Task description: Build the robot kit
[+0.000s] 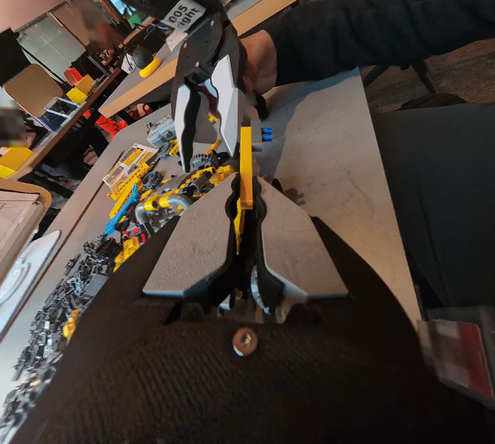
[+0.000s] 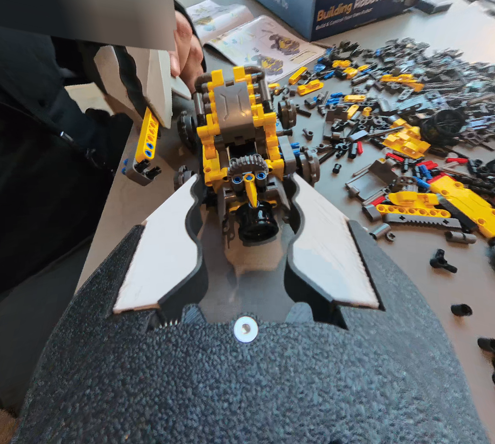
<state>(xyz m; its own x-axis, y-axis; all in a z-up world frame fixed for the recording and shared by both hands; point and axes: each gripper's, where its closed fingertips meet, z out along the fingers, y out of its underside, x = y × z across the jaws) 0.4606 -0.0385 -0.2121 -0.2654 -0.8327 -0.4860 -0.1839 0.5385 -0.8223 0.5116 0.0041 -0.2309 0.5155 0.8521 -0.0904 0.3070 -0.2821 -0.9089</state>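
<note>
My left gripper (image 1: 246, 184) is shut on a yellow holed beam (image 1: 246, 160). The beam sticks out ahead and carries a grey connector with blue pins (image 1: 263, 134) at its far end. In the right wrist view the same gripper (image 2: 154, 115) holds the beam (image 2: 148, 136) just left of a yellow and grey vehicle model (image 2: 235, 120) on the table. My right gripper (image 2: 245, 179) is open. Its fingers straddle the model's near end, where a grey gear and a black wheel hub (image 2: 257, 222) sit. The right gripper also shows in the left wrist view (image 1: 209, 162), above the model (image 1: 187, 190).
A wide pile of loose yellow, grey and black parts (image 2: 401, 115) covers the table right of the model. An open instruction booklet (image 2: 262, 45) and a dark blue kit box (image 2: 348, 2) lie behind. The table edge (image 2: 107, 203) runs close on the left, beside a person's dark sleeve.
</note>
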